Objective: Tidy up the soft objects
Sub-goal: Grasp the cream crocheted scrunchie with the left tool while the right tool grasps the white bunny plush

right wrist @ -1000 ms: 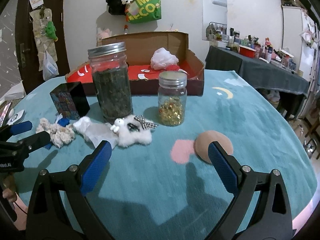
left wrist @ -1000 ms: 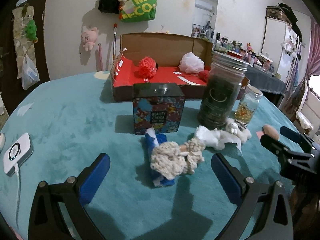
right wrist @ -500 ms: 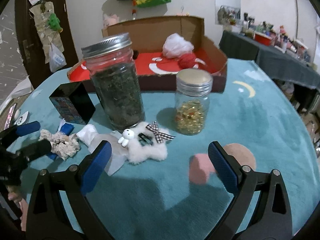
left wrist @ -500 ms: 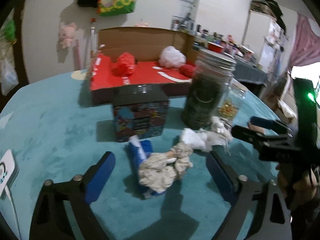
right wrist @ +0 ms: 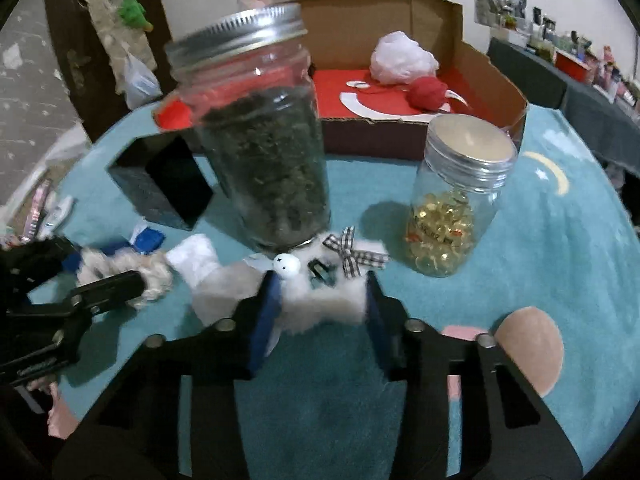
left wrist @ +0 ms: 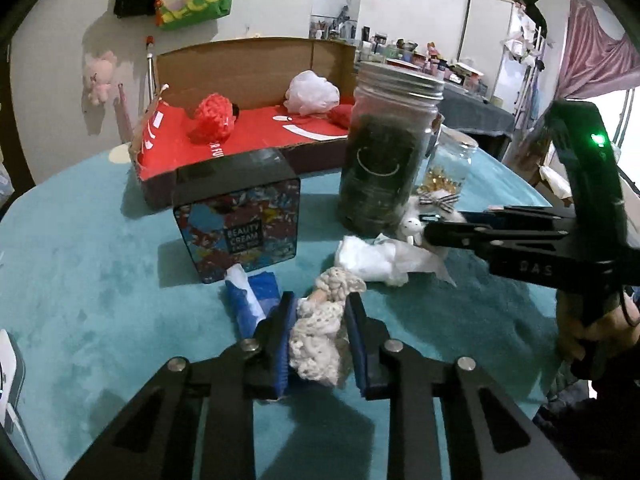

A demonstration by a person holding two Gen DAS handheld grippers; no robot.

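My left gripper (left wrist: pixel 318 320) is shut on a cream crocheted piece (left wrist: pixel 320 332) lying on the teal tablecloth; it also shows in the right wrist view (right wrist: pixel 132 276). My right gripper (right wrist: pixel 320 300) is shut on a white fluffy piece (right wrist: pixel 324 300) with a checked bow and a small bunny head. The right gripper also shows in the left wrist view (left wrist: pixel 432 236). A cardboard box (left wrist: pixel 248 56) with a red floor stands at the back and holds a red crochet ball (left wrist: pixel 212 120), a white puff (left wrist: pixel 312 92) and a red yarn ball (right wrist: pixel 428 92).
A tall jar of dark leaves (right wrist: pixel 260 140) stands just behind the fluffy piece. A small jar of gold pins (right wrist: pixel 452 216) is to its right. A patterned tin (left wrist: pixel 240 220), a blue packet (left wrist: pixel 252 300) and crumpled white tissue (left wrist: pixel 372 260) lie near the crocheted piece.
Both grippers moved forward and down and went from wide open to shut: the left on the crocheted piece, the right on the fluffy piece.
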